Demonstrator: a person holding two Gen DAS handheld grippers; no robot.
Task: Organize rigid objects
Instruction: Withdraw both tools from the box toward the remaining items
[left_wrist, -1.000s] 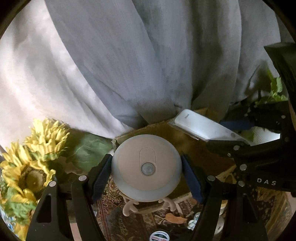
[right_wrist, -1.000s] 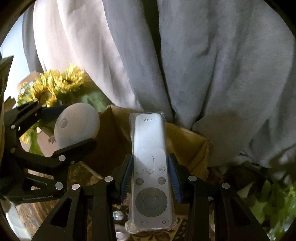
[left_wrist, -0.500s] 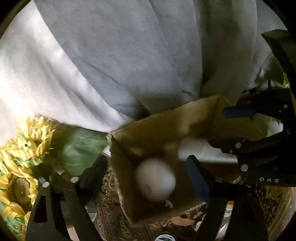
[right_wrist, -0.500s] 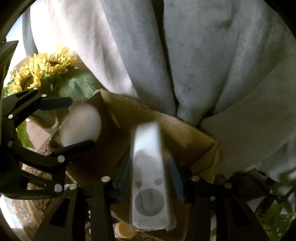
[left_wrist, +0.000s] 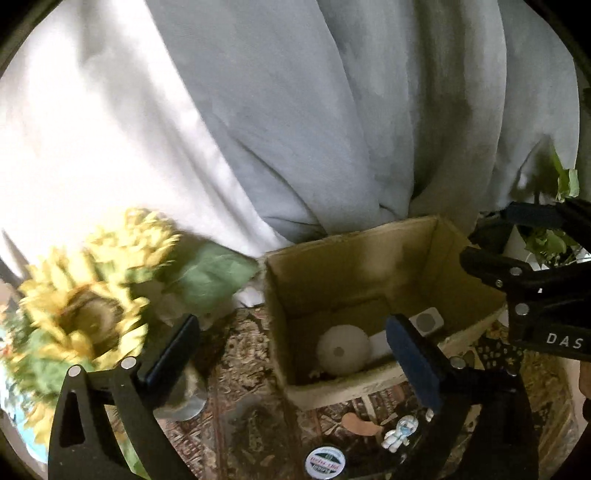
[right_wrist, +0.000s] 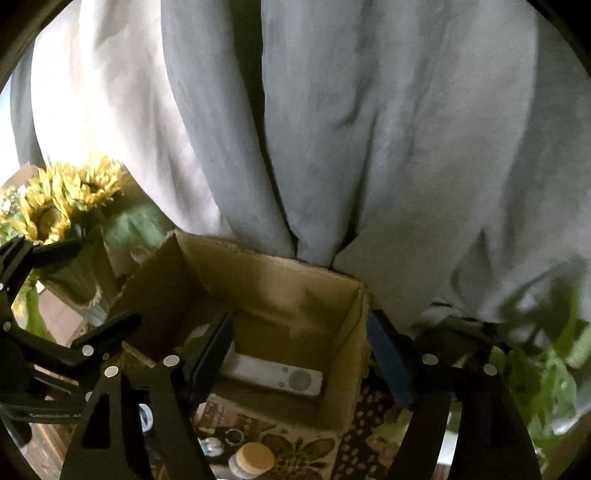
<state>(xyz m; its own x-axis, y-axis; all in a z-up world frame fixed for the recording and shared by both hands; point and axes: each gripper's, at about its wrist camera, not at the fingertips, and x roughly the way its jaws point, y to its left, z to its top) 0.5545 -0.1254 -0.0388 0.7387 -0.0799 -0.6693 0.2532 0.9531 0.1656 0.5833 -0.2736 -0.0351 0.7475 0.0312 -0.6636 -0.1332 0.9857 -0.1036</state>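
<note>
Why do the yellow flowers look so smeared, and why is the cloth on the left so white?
Left wrist view: the sunflowers are streaked by motion blur, the curtain at left is washed out by strong light, and the cardboard box is fairly sharp. Right wrist view: the sunflowers are softer, and the green plant at right is blurred.

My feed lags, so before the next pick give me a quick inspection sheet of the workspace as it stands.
Surface: patterned cloth under everything.
Job's things: round white device and white remote both lie inside the cardboard box.
Clutter: small figurine, round badge and a brown piece in front of the box; cork-topped jar.
Grippers: left tool open, empty; right tool open, empty, straddling the box's right wall.
Cables: nothing seen.
Surroundings: grey curtain, sunflowers, green plant.
</note>
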